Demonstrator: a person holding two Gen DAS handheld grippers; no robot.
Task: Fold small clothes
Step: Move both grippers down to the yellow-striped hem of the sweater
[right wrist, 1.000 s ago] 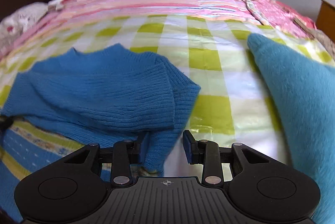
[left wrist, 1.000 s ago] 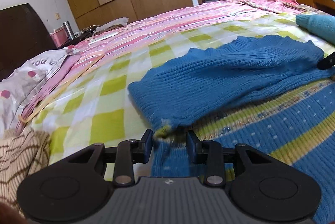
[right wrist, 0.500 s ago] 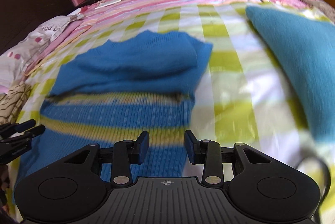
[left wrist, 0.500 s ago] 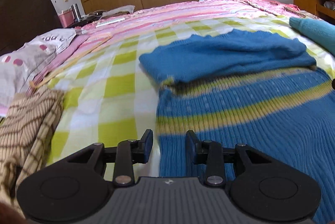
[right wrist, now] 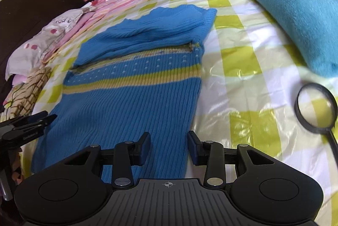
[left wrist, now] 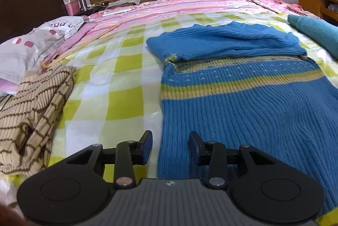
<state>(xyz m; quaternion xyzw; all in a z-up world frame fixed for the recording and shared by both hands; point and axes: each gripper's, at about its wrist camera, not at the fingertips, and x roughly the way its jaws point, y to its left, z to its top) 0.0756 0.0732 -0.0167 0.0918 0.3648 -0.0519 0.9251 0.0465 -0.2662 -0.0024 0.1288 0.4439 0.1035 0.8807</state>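
Note:
A blue ribbed sweater (left wrist: 243, 103) with a yellow band lies flat on the checked bedsheet (left wrist: 118, 86), its top part folded down over the chest (left wrist: 221, 42). My left gripper (left wrist: 170, 146) hovers over the sweater's left edge near the hem. Its jaws are opening, and the fabric edge lies below the gap without being pinched. My right gripper (right wrist: 169, 146) stands open over the right edge of the same sweater (right wrist: 131, 103). The left gripper (right wrist: 49, 117) shows at the left side of the right wrist view.
A beige striped garment (left wrist: 31, 111) is heaped left of the sweater, with a pillow (left wrist: 31, 44) behind it. A teal knit (right wrist: 300, 14) lies to the right. A black magnifying glass (right wrist: 314, 107) rests on the sheet at the right.
Both grippers had the sweater's fabric between their fingers at the fold line. They have let go and drawn back towards the hem, so the whole folded sweater now shows.

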